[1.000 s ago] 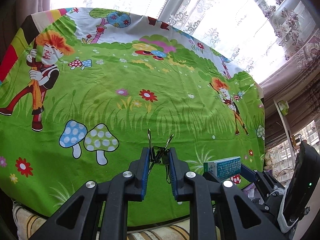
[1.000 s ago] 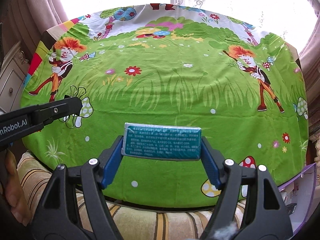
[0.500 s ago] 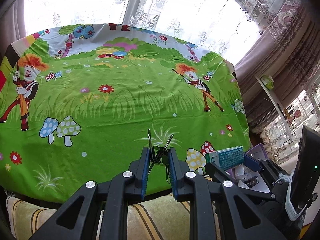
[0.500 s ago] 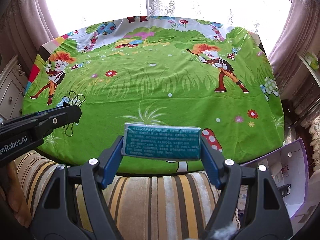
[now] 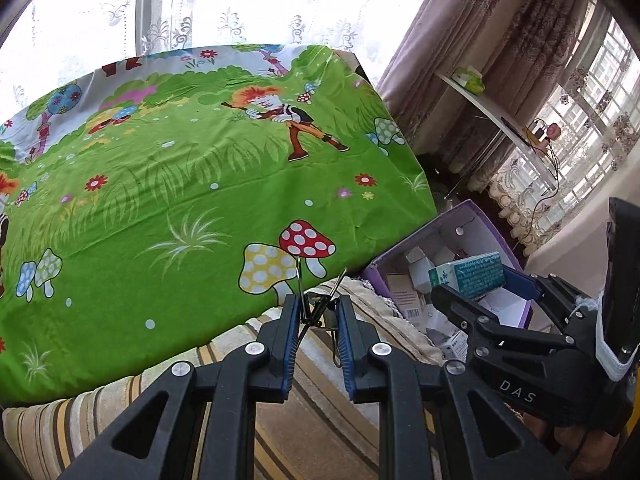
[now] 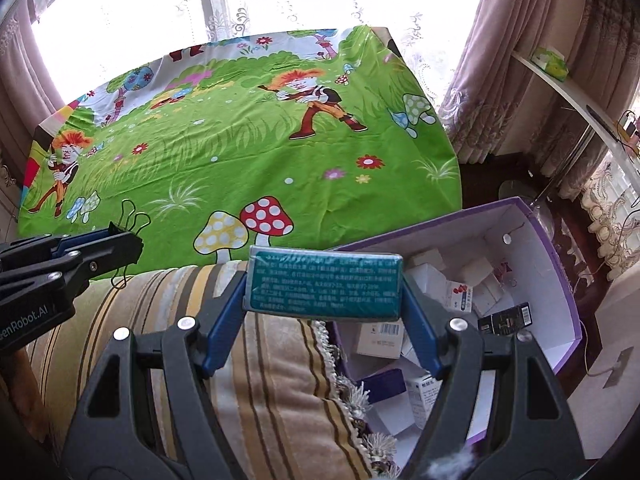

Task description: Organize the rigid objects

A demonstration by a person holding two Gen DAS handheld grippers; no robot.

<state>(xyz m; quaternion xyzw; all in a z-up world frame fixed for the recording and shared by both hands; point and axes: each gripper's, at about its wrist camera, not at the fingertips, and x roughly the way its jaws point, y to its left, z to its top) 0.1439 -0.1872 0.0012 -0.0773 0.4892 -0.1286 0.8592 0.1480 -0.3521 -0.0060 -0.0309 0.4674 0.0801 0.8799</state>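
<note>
The left gripper [image 5: 318,314] is clamped on a black binder clip [image 5: 320,312] above the striped cushion [image 5: 312,408]. The right gripper [image 6: 324,288] is clamped on a teal box [image 6: 324,286], near the left rim of the purple box [image 6: 560,280] right of the table's green cloth [image 6: 240,160].

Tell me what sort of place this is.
Most likely a home living room or bedroom: lace window curtains, a cartoon-print cloth over a table or bed, a striped cushion, and a purple box of small cartons on the floor.

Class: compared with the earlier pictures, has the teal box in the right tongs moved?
Yes. The teal box has travelled right, off the green cloth, toward the purple box.
</note>
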